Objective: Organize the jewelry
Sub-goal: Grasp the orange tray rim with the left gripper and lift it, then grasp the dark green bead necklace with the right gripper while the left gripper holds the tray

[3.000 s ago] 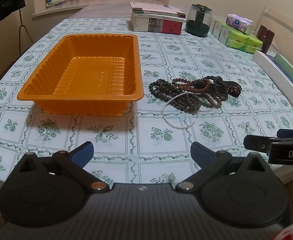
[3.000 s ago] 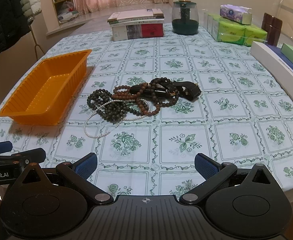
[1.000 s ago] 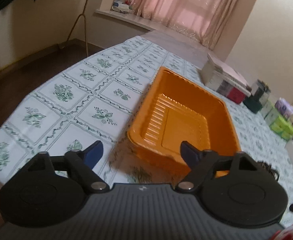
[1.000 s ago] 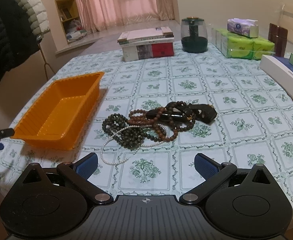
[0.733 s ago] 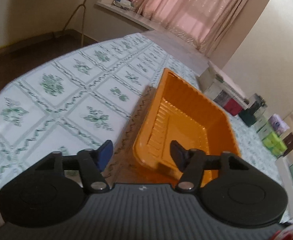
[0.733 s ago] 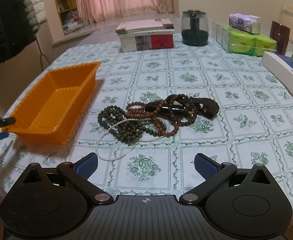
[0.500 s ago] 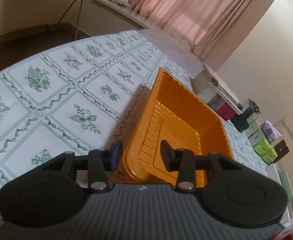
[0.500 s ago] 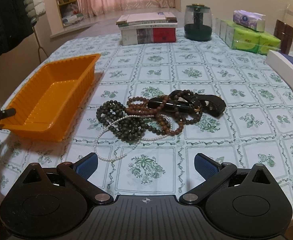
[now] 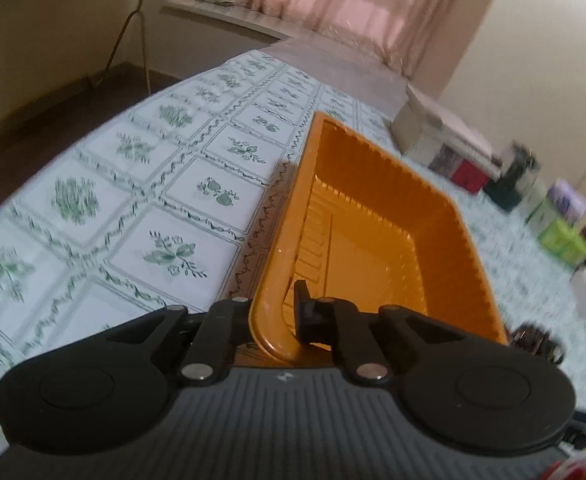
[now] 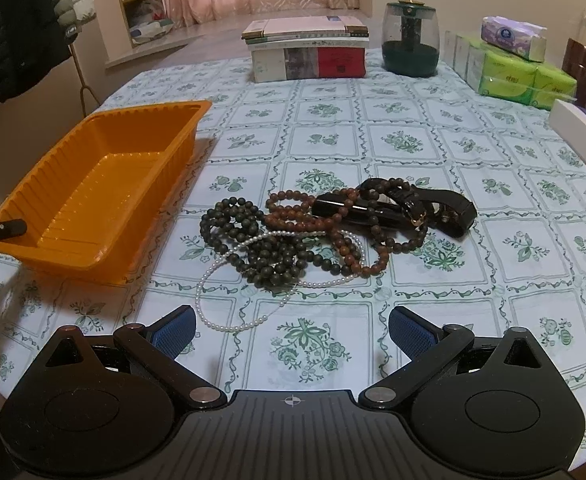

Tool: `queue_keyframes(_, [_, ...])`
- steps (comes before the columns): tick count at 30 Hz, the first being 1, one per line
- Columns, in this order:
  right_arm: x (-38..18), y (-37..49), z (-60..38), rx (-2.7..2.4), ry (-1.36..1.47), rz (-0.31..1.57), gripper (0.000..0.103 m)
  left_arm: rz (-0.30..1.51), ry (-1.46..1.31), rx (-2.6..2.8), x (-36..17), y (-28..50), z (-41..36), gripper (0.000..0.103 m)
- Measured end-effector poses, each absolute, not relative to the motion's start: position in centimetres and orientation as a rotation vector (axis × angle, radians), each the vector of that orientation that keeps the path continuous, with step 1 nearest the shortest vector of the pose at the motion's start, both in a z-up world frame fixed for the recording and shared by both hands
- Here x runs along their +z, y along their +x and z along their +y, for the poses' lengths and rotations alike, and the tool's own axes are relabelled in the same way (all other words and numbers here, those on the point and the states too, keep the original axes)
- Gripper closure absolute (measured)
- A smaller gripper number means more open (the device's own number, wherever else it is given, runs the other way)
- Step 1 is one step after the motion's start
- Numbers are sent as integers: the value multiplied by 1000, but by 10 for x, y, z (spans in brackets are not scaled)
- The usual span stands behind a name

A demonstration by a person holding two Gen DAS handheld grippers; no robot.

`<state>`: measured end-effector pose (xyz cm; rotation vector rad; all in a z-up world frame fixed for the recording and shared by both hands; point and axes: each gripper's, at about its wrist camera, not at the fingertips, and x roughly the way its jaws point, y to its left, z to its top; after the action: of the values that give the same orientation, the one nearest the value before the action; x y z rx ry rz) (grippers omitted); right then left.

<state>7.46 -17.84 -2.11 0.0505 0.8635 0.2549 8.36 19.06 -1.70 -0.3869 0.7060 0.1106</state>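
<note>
An empty orange plastic tray (image 9: 377, 216) sits on the flowered tablecloth; it also shows at the left in the right wrist view (image 10: 93, 196). My left gripper (image 9: 275, 312) is shut on the tray's near corner rim, one finger inside and one outside. A tangled pile of jewelry lies to the tray's right: dark green beads (image 10: 249, 236), brown beads (image 10: 305, 212), a white pearl string (image 10: 229, 320) and a black watch (image 10: 437, 204). My right gripper (image 10: 291, 330) is open and empty, just short of the pearls.
At the table's far side stand a stack of books and a box (image 10: 309, 50), a dark green jar (image 10: 411, 38) and green tissue packs (image 10: 525, 76). A white box (image 10: 581, 128) lies along the right edge. A coat rack with jackets (image 10: 21, 32) stands left.
My left gripper moved onto the tray's near corner and closed on its rim. My right gripper moved slightly closer to the jewelry and stayed open.
</note>
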Motion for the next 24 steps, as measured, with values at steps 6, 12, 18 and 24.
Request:
queue_keyframes(6, [-25, 76, -187, 254, 61, 859, 1, 736, -151, 107, 1, 86, 162, 100])
queue_keyframes(12, [-29, 81, -189, 304, 53, 836, 1, 733, 27, 120, 20, 90, 140, 100])
queue_keyframes(18, [-36, 92, -185, 346, 35, 825, 22, 738, 225, 131, 31, 90, 113, 100])
queue_keyframes(24, [-40, 104, -177, 414, -71, 800, 41, 746, 281, 138, 32, 91, 103, 100])
